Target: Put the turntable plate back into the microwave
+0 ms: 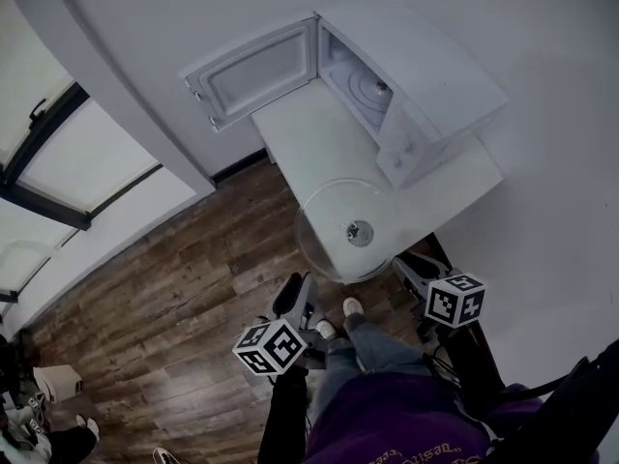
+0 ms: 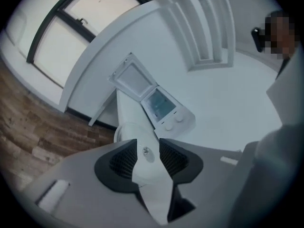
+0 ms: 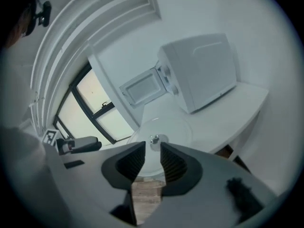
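Observation:
The clear glass turntable plate (image 1: 334, 216) lies flat on the near end of the white table (image 1: 309, 138), its rim overhanging the front edge; a metal hub (image 1: 360, 232) sits near its middle. Behind it stands the white microwave (image 1: 426, 90) with its door (image 1: 253, 73) swung wide open to the left. My left gripper (image 1: 298, 286) hovers just short of the plate's near left rim, jaws open and empty. My right gripper (image 1: 406, 262) hangs off the plate's near right rim, also open and empty. The plate (image 3: 166, 127) lies beyond the right gripper (image 3: 153, 146) and the plate (image 2: 129, 129) beyond the left gripper (image 2: 148, 145).
The table is narrow and stands against a white wall (image 1: 542, 201). Dark wooden floor (image 1: 174, 288) lies to the left, under large windows (image 1: 58, 153). The person's legs and shoes (image 1: 350, 307) stand right at the table's front edge, between the two grippers.

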{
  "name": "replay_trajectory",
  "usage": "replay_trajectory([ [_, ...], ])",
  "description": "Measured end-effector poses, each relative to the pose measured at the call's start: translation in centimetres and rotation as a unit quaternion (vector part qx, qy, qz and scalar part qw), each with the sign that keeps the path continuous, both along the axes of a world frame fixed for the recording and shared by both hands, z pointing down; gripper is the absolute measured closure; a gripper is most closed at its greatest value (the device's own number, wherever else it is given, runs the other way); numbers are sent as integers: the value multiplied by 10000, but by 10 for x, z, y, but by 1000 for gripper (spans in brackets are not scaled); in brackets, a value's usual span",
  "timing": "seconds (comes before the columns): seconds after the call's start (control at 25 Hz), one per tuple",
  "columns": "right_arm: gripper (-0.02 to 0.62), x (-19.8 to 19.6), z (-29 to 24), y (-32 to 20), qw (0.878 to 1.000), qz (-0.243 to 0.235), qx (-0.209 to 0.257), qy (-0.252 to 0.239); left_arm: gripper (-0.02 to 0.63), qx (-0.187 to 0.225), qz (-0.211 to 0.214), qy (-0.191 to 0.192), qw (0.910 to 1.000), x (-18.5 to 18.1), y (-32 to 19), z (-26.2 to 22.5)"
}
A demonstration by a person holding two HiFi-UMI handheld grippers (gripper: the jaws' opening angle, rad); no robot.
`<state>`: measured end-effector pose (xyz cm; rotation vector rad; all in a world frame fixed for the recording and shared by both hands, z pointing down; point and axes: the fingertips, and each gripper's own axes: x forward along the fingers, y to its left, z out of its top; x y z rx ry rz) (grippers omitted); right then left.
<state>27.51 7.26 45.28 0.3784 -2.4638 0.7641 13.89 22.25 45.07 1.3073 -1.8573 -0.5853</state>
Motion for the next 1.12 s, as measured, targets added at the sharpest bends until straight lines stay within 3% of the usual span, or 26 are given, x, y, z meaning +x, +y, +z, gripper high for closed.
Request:
replay_trajectory([
  [0.12, 477, -1, 21, -18, 9982, 165, -573, 53, 436, -64, 36, 679, 9977, -11, -12, 30],
  [0.4, 453, 3, 67, -35, 9842, 294, -1707, 369, 376, -122, -172, 1442, 9893, -44, -33, 76],
  [0.6, 453, 0, 84, -33, 9695, 367, -2395, 358, 329, -1, 178, 2121, 9771, -44, -52, 100],
  [0.68, 453, -3, 86, -31, 9657, 344, -2552, 339, 305, 62, 369, 2278, 9730, -39, -60, 104],
  [1.12, 453, -11, 93, -25, 9578, 228, -2846, 335, 306, 200, 756, 2717, 9592, -25, -86, 119],
])
